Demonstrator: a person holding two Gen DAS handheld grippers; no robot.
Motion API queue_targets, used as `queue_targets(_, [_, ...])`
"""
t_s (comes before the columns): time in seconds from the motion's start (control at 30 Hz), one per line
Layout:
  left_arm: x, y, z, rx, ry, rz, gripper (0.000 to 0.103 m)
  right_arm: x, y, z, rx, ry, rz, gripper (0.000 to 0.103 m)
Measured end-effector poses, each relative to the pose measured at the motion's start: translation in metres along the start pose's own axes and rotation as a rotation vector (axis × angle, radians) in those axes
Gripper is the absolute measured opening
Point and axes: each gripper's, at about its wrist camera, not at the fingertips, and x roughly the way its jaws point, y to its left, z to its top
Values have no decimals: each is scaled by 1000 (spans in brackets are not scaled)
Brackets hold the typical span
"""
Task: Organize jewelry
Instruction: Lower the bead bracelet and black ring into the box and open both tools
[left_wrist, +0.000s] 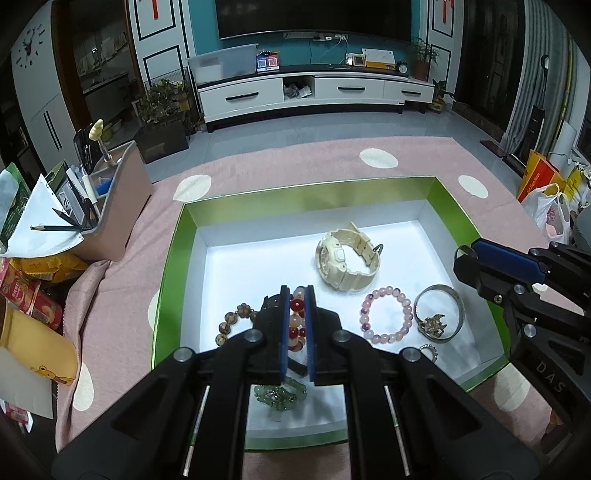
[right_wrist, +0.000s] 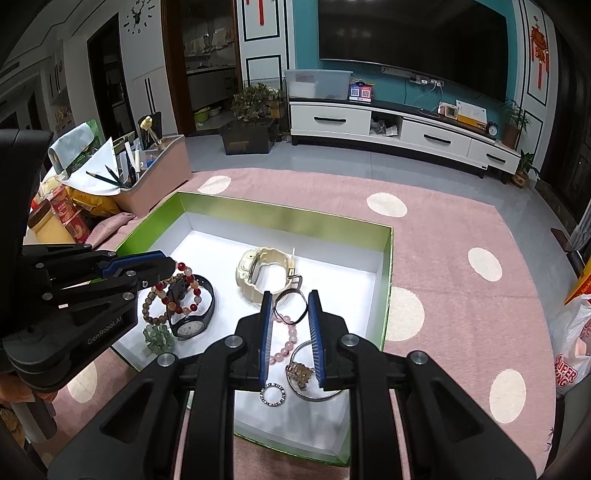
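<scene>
A green box (left_wrist: 306, 199) with a white floor holds a cream watch (left_wrist: 347, 258), a pink bead bracelet (left_wrist: 386, 314), a silver bangle (left_wrist: 439, 314), a brown bead bracelet (left_wrist: 232, 321) and a green jade piece (left_wrist: 280, 395). My left gripper (left_wrist: 297, 291) is shut on a red-and-white bead bracelet (right_wrist: 184, 291), which hangs from its tip over a black watch (right_wrist: 192, 314). My right gripper (right_wrist: 290, 295) hovers above the pink bracelet (right_wrist: 288, 347), shut on a thin black loop (right_wrist: 291, 306). A small ring (right_wrist: 273, 393) lies below it.
The box rests on a pink dotted blanket (right_wrist: 443, 258). A pink organiser with pencils (left_wrist: 122, 192) and snack tins (left_wrist: 33, 295) stand to the left. A plastic bag (right_wrist: 572, 350) sits at the far right.
</scene>
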Motion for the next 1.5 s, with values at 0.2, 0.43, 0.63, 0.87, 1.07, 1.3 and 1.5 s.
queue_targets(0.2, [4,2,-2,-3,12,1,7,4,2,-1,-5,12,3,19])
queue_targets(0.43, [8,5,-3,-4,19,3,7,8,4,-1,-12,23,5,19])
queue_targets(0.63, [12,7,-4,-2,30,8,7,10,6,-1,-16,30,4,19])
queue_targets(0.87, [13,7,-4,2,39,12,7,12,10,0,-26,36,2,19])
queue_targets(1.07, [15,8,-3,6,50,19,7,16,14,2,-38,54,4,19])
queue_targets(1.3, [20,12,-3,5,71,27,7,22,15,5,-42,77,11,19])
queue_targets(1.5, [22,14,-2,6,82,35,7,28,15,5,-42,98,16,19])
